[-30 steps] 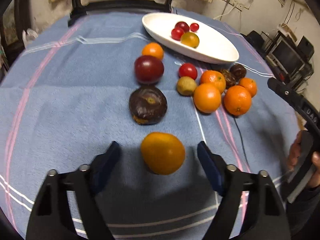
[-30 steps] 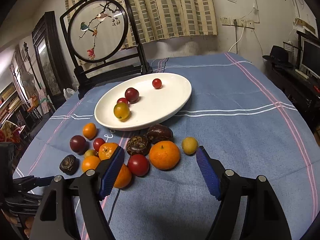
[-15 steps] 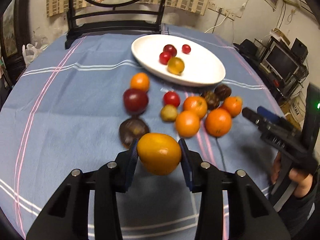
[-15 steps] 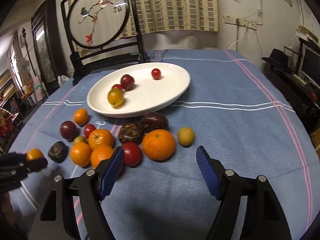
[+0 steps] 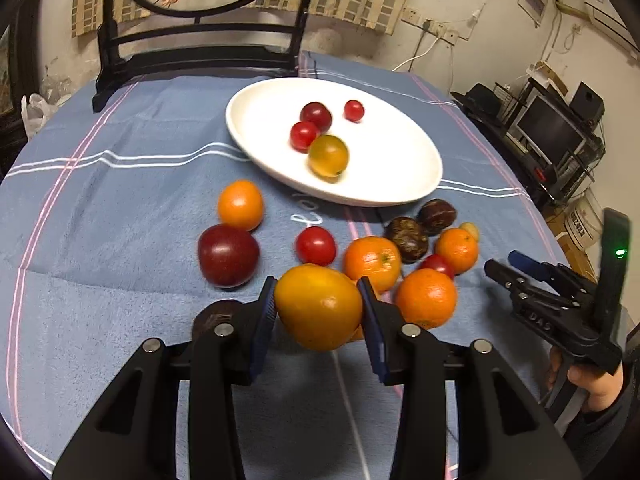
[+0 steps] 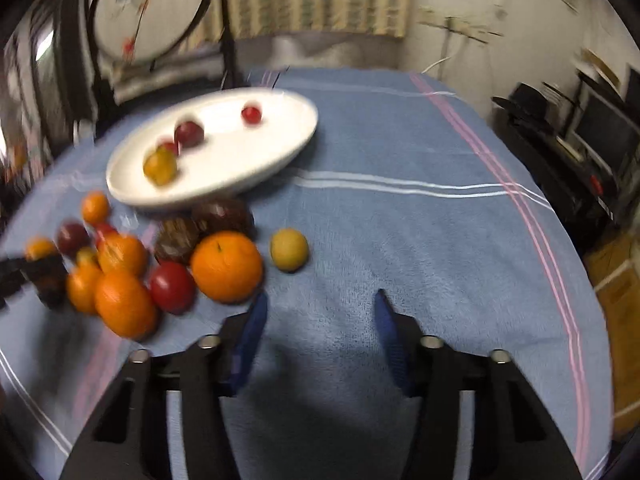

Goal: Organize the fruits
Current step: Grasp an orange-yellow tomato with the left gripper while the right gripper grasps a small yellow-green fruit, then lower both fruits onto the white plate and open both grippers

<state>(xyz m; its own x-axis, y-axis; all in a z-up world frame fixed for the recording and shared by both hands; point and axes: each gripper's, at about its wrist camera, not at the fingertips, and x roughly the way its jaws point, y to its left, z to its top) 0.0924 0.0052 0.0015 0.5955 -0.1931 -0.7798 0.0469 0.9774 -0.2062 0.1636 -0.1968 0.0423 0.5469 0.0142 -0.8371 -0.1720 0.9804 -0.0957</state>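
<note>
My left gripper is shut on a yellow-orange fruit and holds it above the blue cloth, short of the fruit cluster. The white oval plate lies beyond with several small fruits: a yellow-green one and red ones. An orange, a dark red plum and a red tomato sit loose on the cloth. My right gripper is closing with nothing between its blue pads, just below a big orange and a small yellow fruit. The right wrist view is blurred.
A black framed round screen stands behind the plate. Dark wrinkled passion fruits lie by the plate's near rim. The right gripper's body and a hand show at the right of the left wrist view. A monitor shelf stands beyond the table.
My left gripper closed on the yellow-orange fruit and lifted it toward the plate. My right gripper dropped toward the cloth, tilted down, and its jaws narrowed.
</note>
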